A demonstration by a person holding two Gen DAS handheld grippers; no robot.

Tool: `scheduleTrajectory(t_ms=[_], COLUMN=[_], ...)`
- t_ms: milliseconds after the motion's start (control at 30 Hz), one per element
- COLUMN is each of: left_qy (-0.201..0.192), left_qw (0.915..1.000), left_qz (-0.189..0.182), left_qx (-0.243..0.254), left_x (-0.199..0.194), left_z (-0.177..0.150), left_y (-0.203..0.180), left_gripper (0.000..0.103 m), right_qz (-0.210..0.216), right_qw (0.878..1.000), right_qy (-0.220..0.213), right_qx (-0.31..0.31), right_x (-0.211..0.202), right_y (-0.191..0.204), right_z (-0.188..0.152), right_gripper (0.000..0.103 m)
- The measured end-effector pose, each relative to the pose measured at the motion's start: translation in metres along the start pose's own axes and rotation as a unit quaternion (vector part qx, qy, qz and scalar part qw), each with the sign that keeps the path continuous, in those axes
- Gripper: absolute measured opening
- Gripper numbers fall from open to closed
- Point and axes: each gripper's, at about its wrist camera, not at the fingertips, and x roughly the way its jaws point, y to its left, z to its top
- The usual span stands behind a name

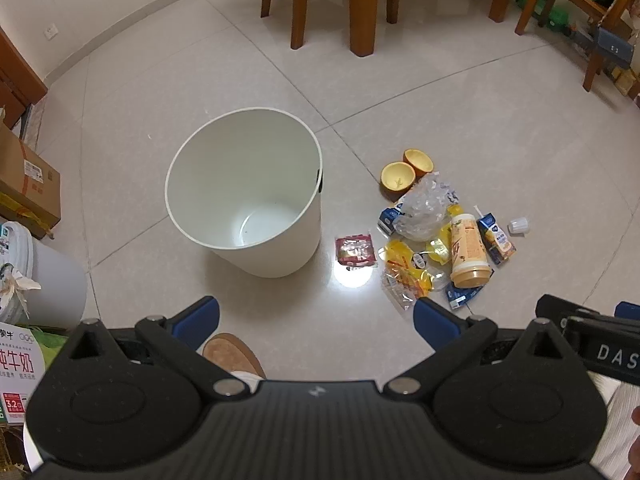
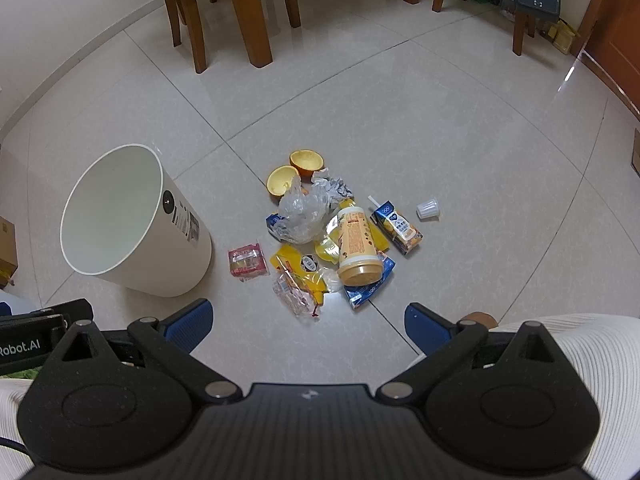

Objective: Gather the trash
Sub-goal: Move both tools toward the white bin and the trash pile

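Observation:
An empty white bin (image 1: 244, 188) (image 2: 128, 224) stands on the tiled floor. To its right lies a heap of trash: two orange peel halves (image 1: 406, 170) (image 2: 294, 170), a crumpled clear bag (image 1: 424, 208) (image 2: 304, 212), a beige bottle (image 1: 468, 246) (image 2: 356, 246), a small drink carton (image 1: 496, 236) (image 2: 398, 226), yellow wrappers (image 1: 404, 268) (image 2: 298, 266), a red packet (image 1: 356, 250) (image 2: 247, 262) and a white cap (image 1: 519, 225) (image 2: 428, 209). My left gripper (image 1: 316, 314) hovers open in front of the bin. Short of the heap, my right gripper (image 2: 308, 316) is open and holds nothing.
Wooden chair and table legs (image 1: 360, 8) (image 2: 256, 12) stand behind the trash. Cardboard boxes (image 1: 28, 184) and a milk carton pack (image 1: 20, 364) crowd the left side. A slippered foot (image 1: 234, 354) is under the left gripper; a white-clad knee (image 2: 580, 360) is at lower right.

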Motion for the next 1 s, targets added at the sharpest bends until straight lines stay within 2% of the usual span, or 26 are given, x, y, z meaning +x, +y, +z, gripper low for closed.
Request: scheduleTrajectory(t_ms=[467, 1000], left_qy=[-0.004, 0.002], left_qw=[1.0, 0.9999], left_qz=[-0.007, -0.009], left_qx=[-0.002, -0.009], left_x=[0.002, 0.024], left_z=[-0.002, 0.005], left_y=[0.002, 0.003], left_gripper=[0.102, 0.102], right_qz=[0.0, 0.0], right_qw=[1.0, 1.0], right_qy=[-0.001, -0.007], right_qx=[0.0, -0.002], right_x=[0.0, 0.01], right_y=[-0.001, 0.001], right_z=[0.0, 0.007], right_gripper=[0.103, 0.103])
